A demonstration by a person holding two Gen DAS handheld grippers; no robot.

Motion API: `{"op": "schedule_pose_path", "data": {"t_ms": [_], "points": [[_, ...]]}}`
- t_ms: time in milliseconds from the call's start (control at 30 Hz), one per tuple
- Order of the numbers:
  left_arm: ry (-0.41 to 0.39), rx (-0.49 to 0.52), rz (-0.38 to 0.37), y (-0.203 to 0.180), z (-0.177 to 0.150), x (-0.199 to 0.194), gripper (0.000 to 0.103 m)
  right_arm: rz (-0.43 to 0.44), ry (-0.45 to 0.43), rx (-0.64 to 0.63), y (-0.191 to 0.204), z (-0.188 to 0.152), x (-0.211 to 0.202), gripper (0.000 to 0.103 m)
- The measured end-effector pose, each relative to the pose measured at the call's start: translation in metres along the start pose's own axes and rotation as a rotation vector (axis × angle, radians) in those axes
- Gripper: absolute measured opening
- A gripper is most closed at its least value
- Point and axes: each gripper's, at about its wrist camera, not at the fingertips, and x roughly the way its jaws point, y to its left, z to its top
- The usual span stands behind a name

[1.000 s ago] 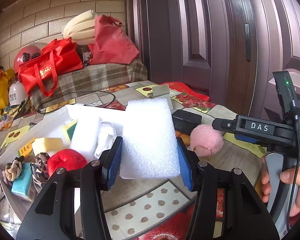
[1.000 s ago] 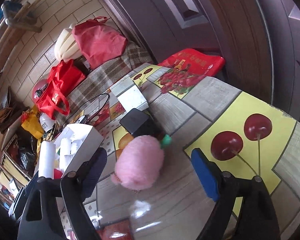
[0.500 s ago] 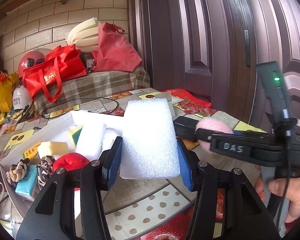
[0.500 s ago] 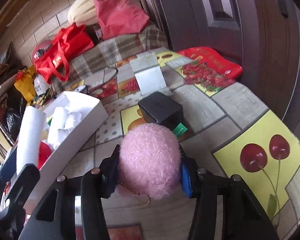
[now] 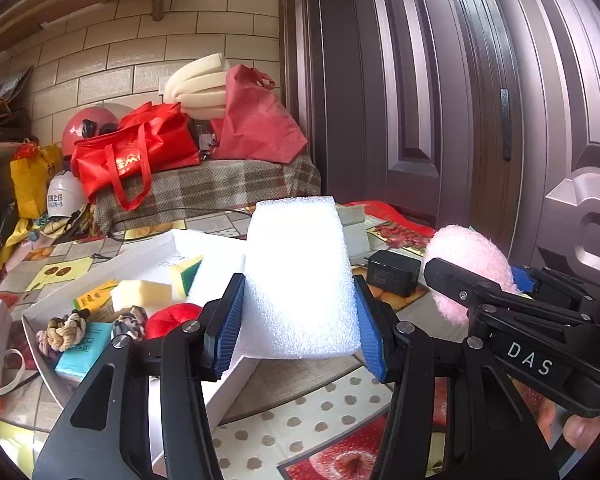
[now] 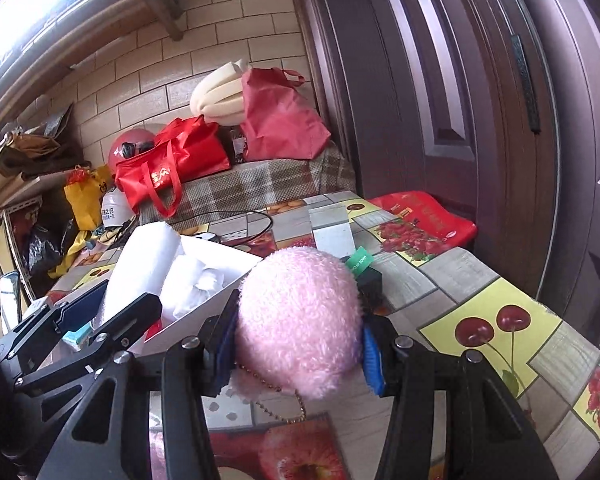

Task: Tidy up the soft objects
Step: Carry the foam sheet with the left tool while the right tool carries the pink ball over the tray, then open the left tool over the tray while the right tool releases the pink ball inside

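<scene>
My left gripper (image 5: 298,320) is shut on a white foam block (image 5: 298,280) and holds it above the near right corner of a white box (image 5: 140,256). The box holds yellow sponges (image 5: 142,294), a red soft ball (image 5: 172,318), knotted fabric rings (image 5: 66,332) and a teal packet (image 5: 82,354). My right gripper (image 6: 296,350) is shut on a pink fluffy pompom (image 6: 300,316) with a gold chain, lifted off the table. The pompom also shows in the left wrist view (image 5: 466,268), right of the foam. The foam block (image 6: 144,264) and the box (image 6: 204,308) show left in the right wrist view.
A black adapter (image 5: 392,272) sits on the patterned tablecloth (image 6: 500,320) behind the pompom. A red packet (image 6: 420,216) lies at the far table edge by the dark door (image 6: 440,80). Red bags (image 5: 140,152) and a helmet sit on a checked bench behind.
My right gripper closed on the pink pompom and lifted it off the table. My left gripper stays shut on the foam block and has risen a little.
</scene>
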Motion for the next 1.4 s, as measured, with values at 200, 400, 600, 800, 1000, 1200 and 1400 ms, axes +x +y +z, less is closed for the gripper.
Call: {"op": "schedule_pose_path", "data": {"t_ms": [200,400,600,800,1000,1200,1400], "points": [[-0.018,-0.019,0.069,0.040,-0.005,-0.014,0.051,0.026,-0.011,-0.070,0.032,-0.001,0.011,0.052],[-0.010,-0.104,0.195,0.110,-0.011,-0.020,0.051,0.086,-0.007,-0.120,0.069,-0.003,0.025,0.052],[0.029,-0.180,0.269,0.159,-0.015,-0.005,0.052,0.190,0.040,-0.195,0.114,-0.007,0.047,0.051],[0.065,-0.161,0.295,0.171,-0.013,0.016,0.052,0.264,0.125,-0.253,0.153,-0.007,0.081,0.051],[0.091,-0.225,0.299,0.188,-0.012,0.025,0.052,0.215,0.101,-0.225,0.162,0.004,0.113,0.052],[0.078,-0.210,0.312,0.184,-0.011,0.022,0.068,0.216,0.125,-0.205,0.163,0.009,0.135,0.076],[0.041,-0.224,0.326,0.186,-0.011,0.015,0.103,0.183,0.096,-0.165,0.156,0.011,0.130,0.092]]}}
